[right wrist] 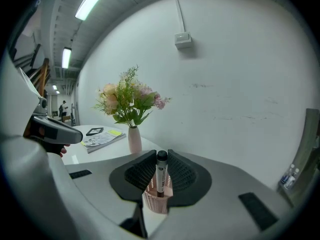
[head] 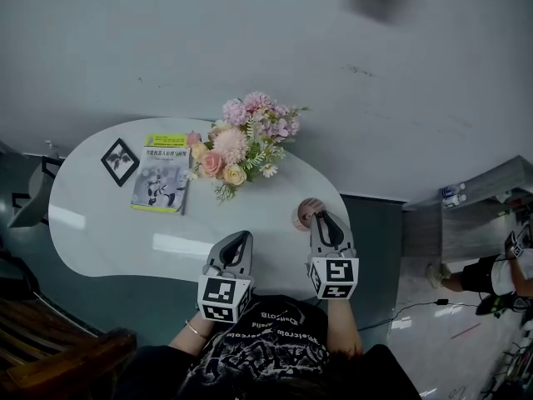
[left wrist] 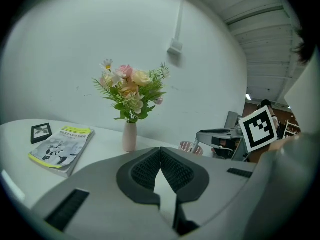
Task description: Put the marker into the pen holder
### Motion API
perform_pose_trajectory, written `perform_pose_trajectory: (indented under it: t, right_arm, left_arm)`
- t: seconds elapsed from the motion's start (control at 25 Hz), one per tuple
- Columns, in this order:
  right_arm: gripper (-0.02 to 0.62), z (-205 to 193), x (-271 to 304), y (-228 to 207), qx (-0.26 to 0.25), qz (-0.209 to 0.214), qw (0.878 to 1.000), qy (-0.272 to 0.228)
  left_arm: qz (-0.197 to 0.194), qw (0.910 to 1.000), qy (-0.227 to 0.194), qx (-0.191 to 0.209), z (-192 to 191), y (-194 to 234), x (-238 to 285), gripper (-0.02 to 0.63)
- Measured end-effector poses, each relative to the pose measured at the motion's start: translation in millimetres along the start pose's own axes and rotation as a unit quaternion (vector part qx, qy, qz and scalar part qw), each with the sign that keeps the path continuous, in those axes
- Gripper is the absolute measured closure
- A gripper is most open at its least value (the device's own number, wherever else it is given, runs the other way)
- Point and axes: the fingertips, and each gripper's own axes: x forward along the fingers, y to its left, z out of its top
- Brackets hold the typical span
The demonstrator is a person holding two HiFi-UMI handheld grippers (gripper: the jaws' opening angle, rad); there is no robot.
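Observation:
In the right gripper view a black marker (right wrist: 161, 176) with a white label stands upright between my right gripper's (right wrist: 161, 156) pads. Its lower end reaches down into the pink mesh pen holder (right wrist: 156, 202). The right gripper is shut on the marker near its cap. In the head view the right gripper (head: 321, 216) hangs over the pen holder (head: 305, 215) at the white table's (head: 100, 232) right end. My left gripper (head: 241, 238) hovers over the table's front edge, shut, with nothing between its fingers (left wrist: 145, 169). The left gripper view shows the pen holder (left wrist: 190, 147) beside the right gripper (left wrist: 210, 134).
A white vase of pink and peach flowers (head: 241, 144) stands at the table's back middle. A magazine (head: 161, 172) and a small black frame (head: 120, 161) lie to its left. A wooden chair (head: 58, 357) is at the lower left. A person (head: 491, 273) is on the floor at the right.

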Motion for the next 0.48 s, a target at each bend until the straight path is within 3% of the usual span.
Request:
perform_pose_trajectory:
  t: [0.48]
  right_arm:
    - [0.502,-12.8,1.6,-2.4,-0.001,-0.007,1.0,0.014]
  left_arm:
    - [-0.005,1.0,0.007,0.001,-2.1,-2.1,2.6,0.583]
